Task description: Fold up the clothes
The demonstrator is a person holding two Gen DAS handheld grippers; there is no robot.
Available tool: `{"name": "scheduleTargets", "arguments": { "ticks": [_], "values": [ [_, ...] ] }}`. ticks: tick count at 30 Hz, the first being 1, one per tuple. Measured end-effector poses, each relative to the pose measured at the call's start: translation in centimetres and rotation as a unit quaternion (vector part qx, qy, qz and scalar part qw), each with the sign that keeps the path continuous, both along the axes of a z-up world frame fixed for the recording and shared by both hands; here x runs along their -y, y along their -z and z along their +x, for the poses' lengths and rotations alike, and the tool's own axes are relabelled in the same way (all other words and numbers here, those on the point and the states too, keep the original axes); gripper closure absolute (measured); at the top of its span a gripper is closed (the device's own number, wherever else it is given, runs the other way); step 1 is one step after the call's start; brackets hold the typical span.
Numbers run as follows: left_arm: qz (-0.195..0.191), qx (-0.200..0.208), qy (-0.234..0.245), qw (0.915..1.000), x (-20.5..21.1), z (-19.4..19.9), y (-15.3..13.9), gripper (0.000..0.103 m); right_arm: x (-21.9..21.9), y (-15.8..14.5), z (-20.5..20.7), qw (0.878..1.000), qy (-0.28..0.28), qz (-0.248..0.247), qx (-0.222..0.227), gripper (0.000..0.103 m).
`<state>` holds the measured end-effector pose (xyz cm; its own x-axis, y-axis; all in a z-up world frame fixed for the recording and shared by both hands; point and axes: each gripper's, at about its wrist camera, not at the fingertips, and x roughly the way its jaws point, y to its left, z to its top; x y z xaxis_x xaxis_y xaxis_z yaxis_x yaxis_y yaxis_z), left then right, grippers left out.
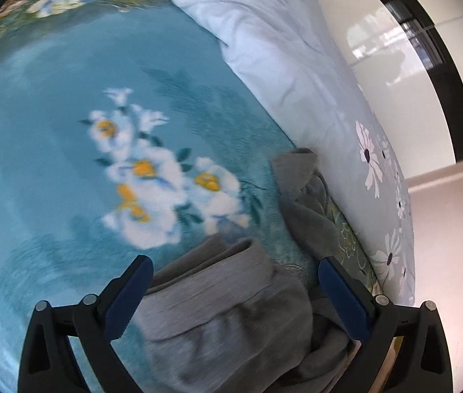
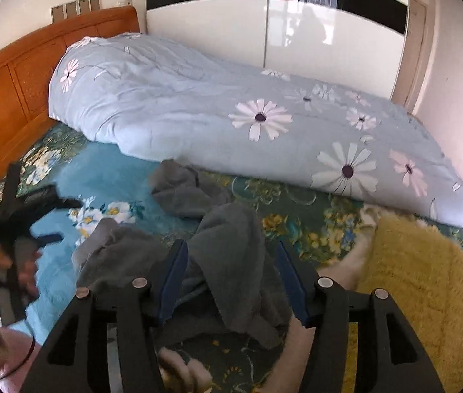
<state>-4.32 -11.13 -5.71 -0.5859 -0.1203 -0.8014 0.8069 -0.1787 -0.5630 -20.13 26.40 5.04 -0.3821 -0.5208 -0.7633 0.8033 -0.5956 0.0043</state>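
Note:
A crumpled grey garment (image 2: 224,255) lies on the teal floral bedspread (image 2: 106,177). It also shows in the left wrist view (image 1: 224,311). My left gripper (image 1: 234,268) is open, its blue pads on either side of a grey fold, above it. My right gripper (image 2: 229,249) is open over another part of the garment, fabric lying between its fingers. The left gripper (image 2: 51,219) also shows in the right wrist view, blurred, at the left.
A rolled light-blue duvet with daisies (image 2: 247,118) runs along the far side of the bed. A yellow knitted garment (image 2: 428,288) lies at the right. An orange wooden headboard (image 2: 11,82) is at the left, a white wardrobe (image 2: 297,26) behind.

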Motion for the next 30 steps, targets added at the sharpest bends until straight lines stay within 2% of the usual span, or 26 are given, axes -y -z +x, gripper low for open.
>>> {"name": "scheduleTargets", "arguments": {
  "ticks": [4,8,12,15,17,19,24,27,28,29,30],
  "values": [
    [0.022,-0.005,0.023,0.9995,0.3,-2.5,1.9,0.001,-0.1,1.7,-0.2,0.999,0.002,0.022,0.035,0.046],
    [0.056,-0.063,0.045,0.9954,0.2,-2.9,2.9,0.002,-0.2,3.0,-0.4,0.997,-0.003,0.037,0.064,0.046],
    [0.092,-0.126,0.1,0.9826,0.5,-2.4,2.6,0.007,-0.2,3.9,-0.5,0.996,0.007,0.046,0.073,0.046],
    [0.119,-0.159,0.165,0.966,0.4,-2.0,1.9,0.009,0.1,4.4,-0.4,0.996,0.003,0.047,0.08,0.046],
    [0.112,-0.137,0.196,0.9644,0.0,-2.6,1.6,0.009,0.3,4.8,-0.3,0.995,-0.001,0.051,0.086,0.046],
    [0.114,-0.115,0.205,0.9652,0.0,-3.4,1.7,0.009,0.6,5.3,-0.2,0.994,-0.003,0.055,0.093,0.046],
    [0.119,-0.08,0.15,0.9782,0.7,-5.4,3.0,0.009,0.7,5.8,-0.1,0.993,-0.004,0.065,0.1,0.046],
    [0.125,-0.074,0.126,0.9814,0.4,-6.3,3.7,0.01,0.8,6.1,0.0,0.992,-0.004,0.071,0.104,0.046],
    [0.123,-0.077,0.124,0.9816,0.1,-6.5,3.8,0.012,0.8,6.1,0.0,0.992,-0.004,0.073,0.105,0.046],
    [0.116,-0.07,0.131,0.9821,-0.3,-6.7,3.6,0.026,0.8,6.2,0.0,0.992,-0.004,0.074,0.106,0.046],
    [0.108,-0.063,0.138,0.9825,-0.6,-6.9,3.4,0.051,0.8,6.3,0.0,0.991,-0.004,0.076,0.106,0.046]
  ]
}}
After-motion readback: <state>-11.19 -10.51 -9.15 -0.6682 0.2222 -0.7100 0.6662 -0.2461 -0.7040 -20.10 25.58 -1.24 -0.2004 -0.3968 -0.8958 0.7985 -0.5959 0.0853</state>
